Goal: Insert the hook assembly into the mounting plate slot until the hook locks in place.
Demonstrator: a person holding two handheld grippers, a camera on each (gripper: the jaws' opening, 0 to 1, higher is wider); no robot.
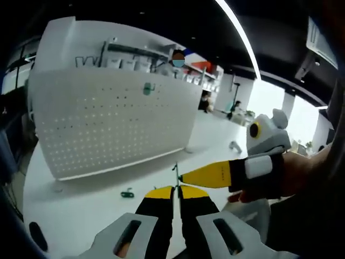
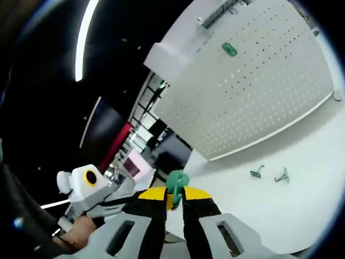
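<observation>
In the left gripper view my left gripper [image 1: 175,190] is shut, pinching a thin green hook [image 1: 176,174] that sticks up from its yellow tips. My right gripper [image 1: 186,177] comes in from the right, held by a hand, and its tip meets the same hook. In the right gripper view my right gripper [image 2: 173,195] is shut on the green hook [image 2: 175,182], whose flat head shows above the jaws. The white perforated mounting plate [image 1: 108,127] [image 2: 259,86] stands upright behind, apart from both grippers. One green hook [image 1: 146,89] [image 2: 229,49] hangs on it near its top.
A spare green hook [image 1: 126,193] [image 2: 257,172] lies on the white table [image 1: 81,216] before the plate, with a grey hook [image 2: 281,175] beside it. Another grey piece [image 1: 235,145] lies further right. People stand at benches in the background.
</observation>
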